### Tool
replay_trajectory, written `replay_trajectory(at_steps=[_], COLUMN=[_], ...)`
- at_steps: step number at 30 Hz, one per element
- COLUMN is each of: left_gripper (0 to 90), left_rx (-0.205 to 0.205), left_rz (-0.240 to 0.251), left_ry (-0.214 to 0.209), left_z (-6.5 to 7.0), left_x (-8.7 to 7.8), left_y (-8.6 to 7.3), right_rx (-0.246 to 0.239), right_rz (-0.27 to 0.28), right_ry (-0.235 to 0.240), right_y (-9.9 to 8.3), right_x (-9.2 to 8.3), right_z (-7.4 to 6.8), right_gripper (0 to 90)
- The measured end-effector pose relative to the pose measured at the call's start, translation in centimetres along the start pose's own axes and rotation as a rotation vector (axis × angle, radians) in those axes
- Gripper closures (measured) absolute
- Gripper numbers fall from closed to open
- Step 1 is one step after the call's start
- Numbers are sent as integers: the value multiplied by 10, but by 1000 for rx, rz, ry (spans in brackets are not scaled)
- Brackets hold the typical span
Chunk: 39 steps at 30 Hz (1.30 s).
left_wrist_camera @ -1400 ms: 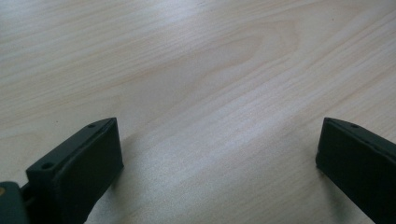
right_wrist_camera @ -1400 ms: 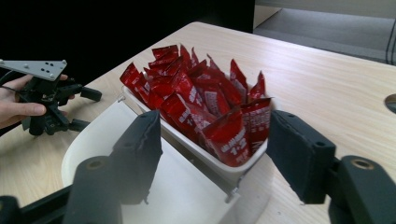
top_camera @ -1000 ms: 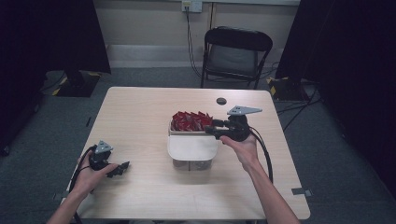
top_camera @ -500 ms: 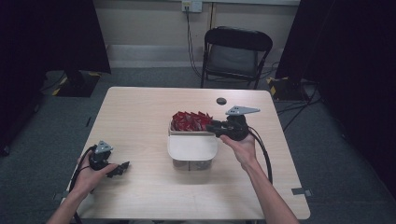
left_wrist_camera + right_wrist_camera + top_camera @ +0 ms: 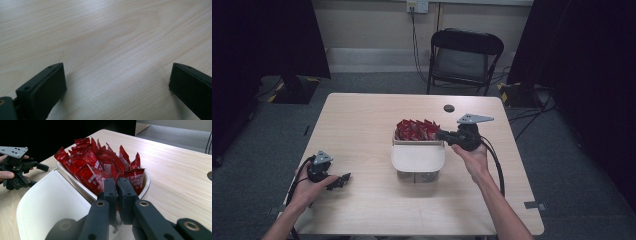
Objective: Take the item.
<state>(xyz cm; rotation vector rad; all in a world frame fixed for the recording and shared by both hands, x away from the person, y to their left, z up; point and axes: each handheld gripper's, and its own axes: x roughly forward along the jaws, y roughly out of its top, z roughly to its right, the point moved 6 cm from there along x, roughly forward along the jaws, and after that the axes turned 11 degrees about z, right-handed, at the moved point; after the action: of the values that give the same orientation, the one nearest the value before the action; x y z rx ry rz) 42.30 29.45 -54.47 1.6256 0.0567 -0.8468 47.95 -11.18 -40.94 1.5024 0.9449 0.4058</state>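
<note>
Fingers of the right gripper point(image 5: 443, 134) reach from the right into the far compartment of the white container point(image 5: 418, 158), among the red sachets point(image 5: 414, 129); left gripper point(image 5: 343, 180) rests on the bench point(image 5: 362, 125), well apart at near left, probably waiting its turn.

Left gripper view: fingers point(image 5: 47, 85) spread wide over bare wood, holding nothing.

Right gripper view: fingers point(image 5: 110, 187) pressed together at a red sachet point(image 5: 133, 178) on the pile's edge; a pinch seems likely, but I cannot tell. The container's near compartment is empty.
</note>
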Motion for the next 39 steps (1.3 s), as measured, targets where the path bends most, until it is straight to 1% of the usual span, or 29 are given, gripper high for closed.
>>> replay_trajectory(at_steps=[7, 10, 20, 23, 25, 32, 35, 39], left_gripper=[3, 2, 3, 2, 3, 2, 2, 2], left_rx=[0, 0, 0, 0, 0, -1, 0, 0], left_rz=[0, 0, 0, 0, 0, 0, 0, 0], left_ry=[0, 0, 0, 0, 0, 1, 0, 0], left_z=[0, 0, 0, 0, 0, 0, 0, 0], left_x=[0, 0, 0, 0, 0, 0, 0, 0], left_y=[0, 0, 0, 0, 0, 0, 0, 0], right_rx=[7, 14, 13, 16, 9, 19, 16, 11], right_rz=[0, -1, -4, 4, 7, 28, 29, 47], right_ry=[-21, -24, -27, -23, -22, -18, -16, -15], right_y=[0, 0, 0, 2, 3, 7, 8, 13], right_x=[1, 1, 0, -1, -1, -5, -5, -7], right_z=[2, 2, 1, 0, 0, 1, 0, -1], right_gripper=[890, 897, 900, 900, 900, 900, 900, 900])
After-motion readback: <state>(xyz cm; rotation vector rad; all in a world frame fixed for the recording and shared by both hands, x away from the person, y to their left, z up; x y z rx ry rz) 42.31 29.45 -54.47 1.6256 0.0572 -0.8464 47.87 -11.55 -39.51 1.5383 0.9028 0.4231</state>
